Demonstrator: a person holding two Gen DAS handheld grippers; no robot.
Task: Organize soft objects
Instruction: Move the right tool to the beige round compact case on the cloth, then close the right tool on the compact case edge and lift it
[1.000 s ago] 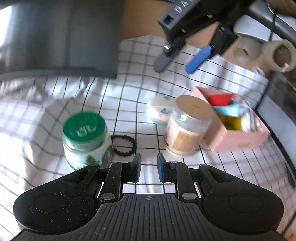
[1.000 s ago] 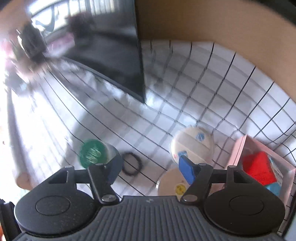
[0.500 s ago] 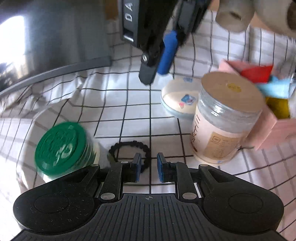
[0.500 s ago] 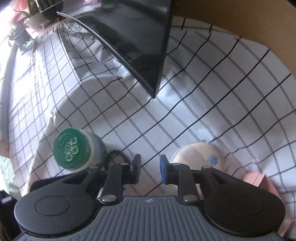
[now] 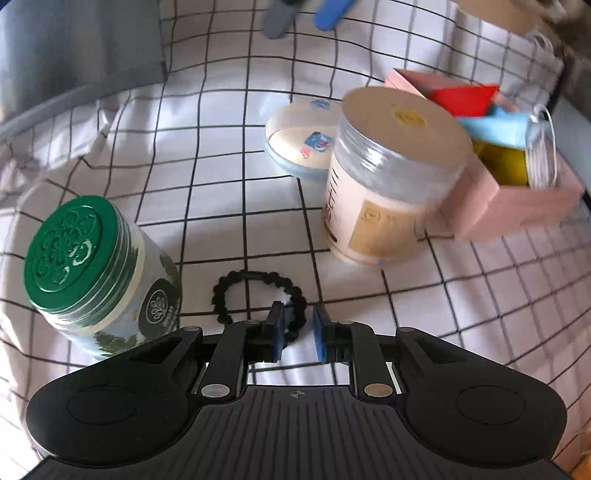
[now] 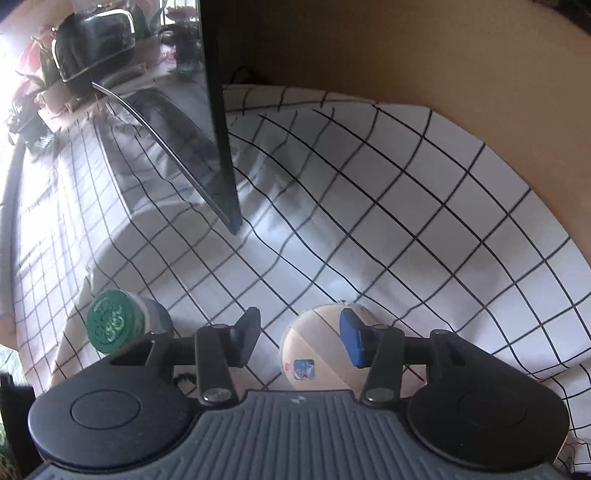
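A black braided hair tie (image 5: 255,291) lies flat on the checked cloth (image 5: 221,206). My left gripper (image 5: 297,328) is right over its near right edge. Its jaws stand narrowly apart, with the band's rim between the blue pads (image 5: 320,332), which do not press on it. The pink box (image 5: 517,199) at the right holds red, blue and yellow soft pieces and a white face mask (image 5: 541,155). My right gripper (image 6: 299,325) hovers above the round cream compact (image 6: 314,354); its jaws are opening with nothing gripped. Its fingertips also show in the left wrist view (image 5: 303,16).
A green-lidded jar (image 5: 77,254) stands just left of the hair tie, and a tan-lidded jar (image 5: 388,177) stands to its right against the pink box. The compact (image 5: 299,140) sits behind that jar. A dark flat screen (image 6: 218,129) stands on the cloth at the back left.
My left gripper came down and forward until the hair tie's edge sits between its fingers. The right gripper shut half a second ago, has spread again, and shifted over the compact.
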